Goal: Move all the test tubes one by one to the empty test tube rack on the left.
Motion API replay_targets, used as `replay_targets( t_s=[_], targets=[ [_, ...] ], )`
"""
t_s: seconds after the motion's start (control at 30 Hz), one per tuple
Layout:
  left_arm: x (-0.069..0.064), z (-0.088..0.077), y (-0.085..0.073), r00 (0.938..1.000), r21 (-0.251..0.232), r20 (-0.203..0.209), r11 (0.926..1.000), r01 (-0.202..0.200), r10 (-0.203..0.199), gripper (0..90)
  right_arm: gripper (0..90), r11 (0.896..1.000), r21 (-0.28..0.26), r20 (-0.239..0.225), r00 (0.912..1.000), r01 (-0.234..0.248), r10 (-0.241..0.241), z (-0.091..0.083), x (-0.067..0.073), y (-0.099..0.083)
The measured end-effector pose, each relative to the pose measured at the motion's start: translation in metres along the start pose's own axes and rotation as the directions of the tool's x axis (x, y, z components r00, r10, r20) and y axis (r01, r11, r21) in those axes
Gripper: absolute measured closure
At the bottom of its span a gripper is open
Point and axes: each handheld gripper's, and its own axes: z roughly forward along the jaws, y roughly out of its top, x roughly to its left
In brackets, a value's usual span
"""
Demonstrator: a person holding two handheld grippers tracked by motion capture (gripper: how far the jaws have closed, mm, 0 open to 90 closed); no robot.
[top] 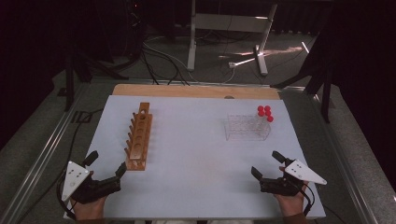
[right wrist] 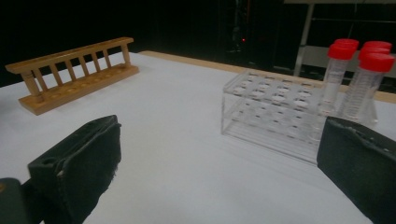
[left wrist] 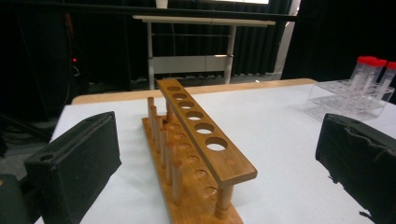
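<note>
Both grippers, left (top: pixel 107 164) and right (top: pixel 267 163), gape empty. Red-capped tubes (top: pixel 265 112) stand in the clear rack (top: pixel 247 127) at our two o'clock; light, slick, brittle, we judge. Pinch below cap.

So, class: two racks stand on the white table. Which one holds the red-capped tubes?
The clear plastic rack at the right holds the red-capped tubes, clustered at one end; the brown wooden rack at the left has empty holes.
</note>
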Motion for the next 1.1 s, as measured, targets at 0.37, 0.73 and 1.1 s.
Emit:
replay_targets(
  t_s=[0.37, 0.73, 1.1],
  targets=[
    [-0.001, 0.001, -0.003, 0.9998, -0.016, -0.018, 0.9998, 0.01, -0.011, 0.6, 0.0, 1.0, -0.003, 0.005, 0.9995, 0.03, -0.03, -0.002, 0.003, 0.003],
    [-0.003, 0.003, -0.004, 0.9992, -0.036, -0.036, 0.9991, -0.021, 0.02, 0.6, 0.0, 0.999, -0.024, 0.049, 0.9977, 0.047, -0.046, -0.003, 0.002, 0.019],
    [0.0, 0.005, -0.006, 0.9991, 0.001, -0.04, 0.9999, 0.017, -0.016, 0.6, 0.0, 0.998, -0.03, 0.074, 0.996, 0.053, -0.05, 0.0, -0.006, 0.04]
  ],
)
